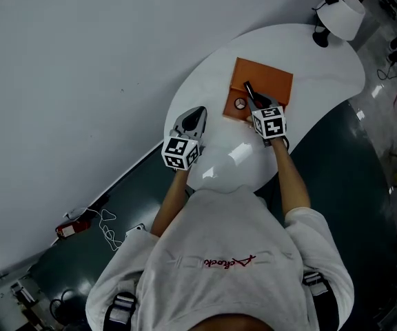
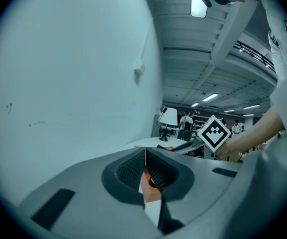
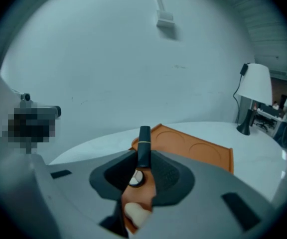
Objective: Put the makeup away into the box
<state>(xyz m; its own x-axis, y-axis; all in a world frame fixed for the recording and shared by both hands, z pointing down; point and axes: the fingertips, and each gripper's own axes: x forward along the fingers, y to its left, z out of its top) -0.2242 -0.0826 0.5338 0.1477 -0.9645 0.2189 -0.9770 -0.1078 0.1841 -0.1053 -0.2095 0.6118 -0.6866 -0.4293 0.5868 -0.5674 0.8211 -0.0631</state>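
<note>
The tube (image 3: 143, 146) between the right gripper's (image 3: 144, 163) fingers (image 3: 166, 176) was black with a thin gold band. Just beneath those fingers sat a round compact (image 3: 136, 179), dark-rimmed and pale beige inside. Beyond the fingertips the box (image 3: 198, 151) was a flat burnt orange on a glossy white table (image 3: 253, 158). That gripper and the left gripper (image 2: 144, 176) were grey, the fingers' inner faces black and ribbed. Each carried a cube (image 1: 269, 123) patterned in black-and-white squares. Far past the fingers, the lamp (image 3: 255, 91) had a white shade and a black foot.

The table (image 1: 322, 74) is glossy, the box (image 1: 269, 81) matt, the lipstick tube (image 3: 144, 144) smooth plastic.
</note>
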